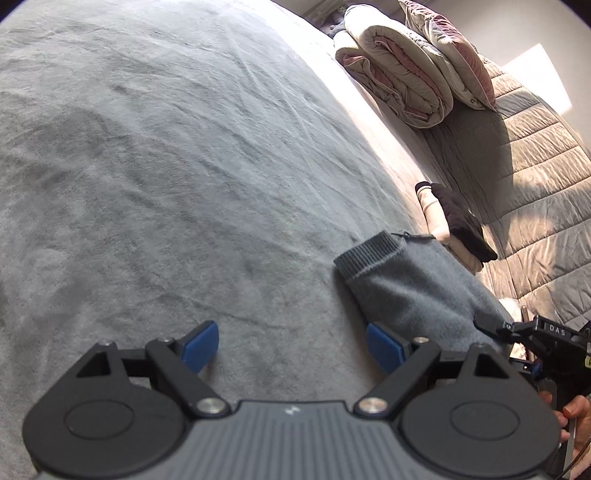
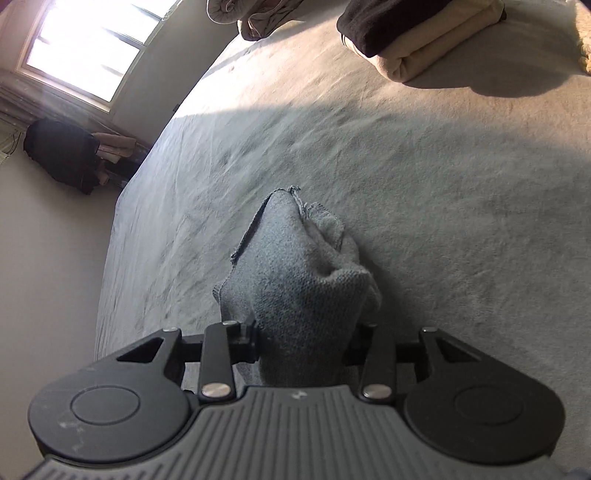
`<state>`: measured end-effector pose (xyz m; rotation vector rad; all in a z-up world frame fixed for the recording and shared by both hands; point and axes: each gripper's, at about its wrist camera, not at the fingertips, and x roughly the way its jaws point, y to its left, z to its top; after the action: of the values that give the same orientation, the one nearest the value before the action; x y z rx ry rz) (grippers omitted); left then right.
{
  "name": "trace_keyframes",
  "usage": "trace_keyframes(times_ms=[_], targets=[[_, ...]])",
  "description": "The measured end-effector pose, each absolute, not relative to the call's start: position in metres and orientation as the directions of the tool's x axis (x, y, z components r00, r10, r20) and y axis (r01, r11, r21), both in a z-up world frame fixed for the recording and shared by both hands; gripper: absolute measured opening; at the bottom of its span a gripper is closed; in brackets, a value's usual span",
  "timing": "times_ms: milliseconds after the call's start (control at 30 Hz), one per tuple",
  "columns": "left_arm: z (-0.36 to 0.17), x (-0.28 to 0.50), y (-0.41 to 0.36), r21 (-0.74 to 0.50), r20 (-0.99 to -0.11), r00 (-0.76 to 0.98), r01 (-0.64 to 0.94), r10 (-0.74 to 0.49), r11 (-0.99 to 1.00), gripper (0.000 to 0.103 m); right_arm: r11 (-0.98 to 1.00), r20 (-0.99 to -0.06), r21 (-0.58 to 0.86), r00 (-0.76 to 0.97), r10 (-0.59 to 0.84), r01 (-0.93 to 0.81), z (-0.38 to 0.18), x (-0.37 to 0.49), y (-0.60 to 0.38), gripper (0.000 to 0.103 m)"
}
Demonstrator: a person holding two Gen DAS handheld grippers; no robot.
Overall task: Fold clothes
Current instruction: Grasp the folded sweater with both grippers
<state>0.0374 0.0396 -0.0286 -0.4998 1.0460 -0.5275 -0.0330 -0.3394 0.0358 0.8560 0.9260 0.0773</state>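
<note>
The grey knit garment [image 2: 303, 280] is sitting bunched between my right gripper [image 2: 303, 343] fingers, its free end drooping forward onto the grey bedspread [image 2: 443, 206]. I am clamping it there, I judge, so that I can carry one end across and lay it over the rest for a fold. In the left wrist view the same garment [image 1: 410, 291] is showing its ribbed cuff [image 1: 369, 254] lying on the bedspread, just beside my left gripper's right blue pad [image 1: 384, 347].

My left gripper [image 1: 291, 347] is hovering with its tongs wide apart and nothing between them, only bare bedspread. I am keeping it free, I think, to pin or take the cuff end once the right one has the cloth placed.

Both grippers are tilting downward at the bed. The right one is appearing at the edge of the left view with a person's fingers [image 1: 576, 410] wrapping its handle.

Farther out, a folded cream and black pile [image 2: 417, 33] is resting well apart from the garment, likely finished pieces. A rolled duvet [image 1: 399, 70] and a pillow [image 1: 450, 51] are lying near the quilted headboard [image 1: 535, 177], and a window [image 2: 88, 48] is lighting the room.
</note>
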Motion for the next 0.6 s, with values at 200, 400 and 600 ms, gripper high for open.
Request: trace_keyframes(times_ms=[200,400,600], targets=[[-0.020,0.032,0.009,-0.643,-0.607,0.368,0.293,-0.705,0.707,0.088,0.701,-0.691,0.655,0.600,0.403,0.284,0.034,-0.057,-0.374,0.043],[0.000,0.042,-0.041,-0.601,-0.605,0.355,0.383,-0.713,0.701,0.088,0.648,-0.699,0.675,0.588,0.407,0.353,0.019,-0.058,-0.392,0.058],[0.006,0.072,-0.095,-0.538,-0.678,0.312,0.407,-0.666,0.738,0.088,0.573,-0.687,0.703,0.609,0.396,0.421,0.019,-0.073,-0.410,0.064]])
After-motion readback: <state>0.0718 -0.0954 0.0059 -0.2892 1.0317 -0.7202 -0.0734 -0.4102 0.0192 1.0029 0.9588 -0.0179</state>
